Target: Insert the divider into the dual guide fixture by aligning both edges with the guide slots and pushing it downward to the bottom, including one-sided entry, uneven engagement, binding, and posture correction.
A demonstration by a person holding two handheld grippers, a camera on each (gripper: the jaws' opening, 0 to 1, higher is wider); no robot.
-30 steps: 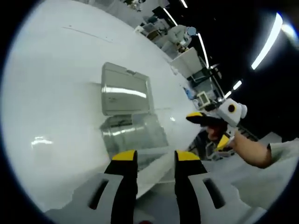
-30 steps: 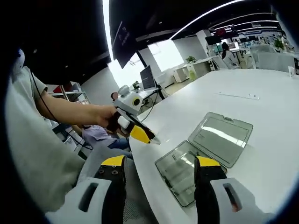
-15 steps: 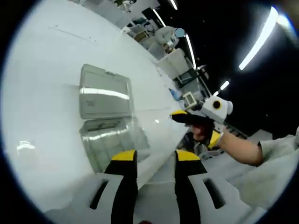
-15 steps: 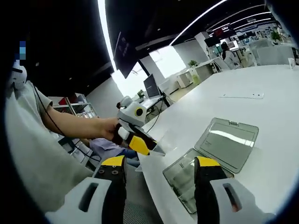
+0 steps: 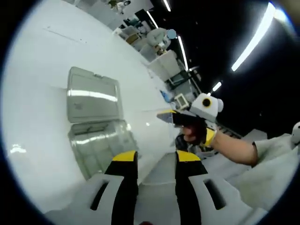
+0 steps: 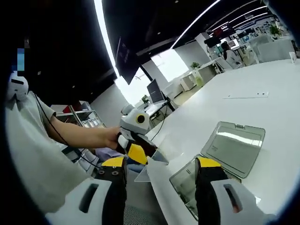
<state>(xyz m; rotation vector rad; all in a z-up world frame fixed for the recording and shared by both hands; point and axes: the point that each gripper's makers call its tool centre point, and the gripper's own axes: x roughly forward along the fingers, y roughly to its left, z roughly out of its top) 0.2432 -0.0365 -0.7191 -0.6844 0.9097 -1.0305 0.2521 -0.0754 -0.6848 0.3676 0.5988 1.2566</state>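
left gripper view: clear plastic box lies open on the white table, lid flat behind the tray part, near the table edge. left gripper jaws rise at the bottom, yellow tips a narrow gap apart. a thin pale sheet, likely the divider, runs between them, but whether the jaws grip it can't be told here. the tray part sits just up-left of the left jaw tip. right gripper comes in from the right, off the table edge and well apart from the box, held in a hand with the forearm reaching back toward the lower right. its jaws are seen side on, so how far apart they stand can't be told.

right gripper view: the right gripper jaws stand wide apart, nothing between them. box lies open past the right jaw tip. left gripper sits left of the box at the table edge, gripped by a hand, bare forearm stretching from a pale sleeve on the left. its yellow-tipped jaws point toward the box, clamped on the divider, which hangs just off the table edge, apart from the box.
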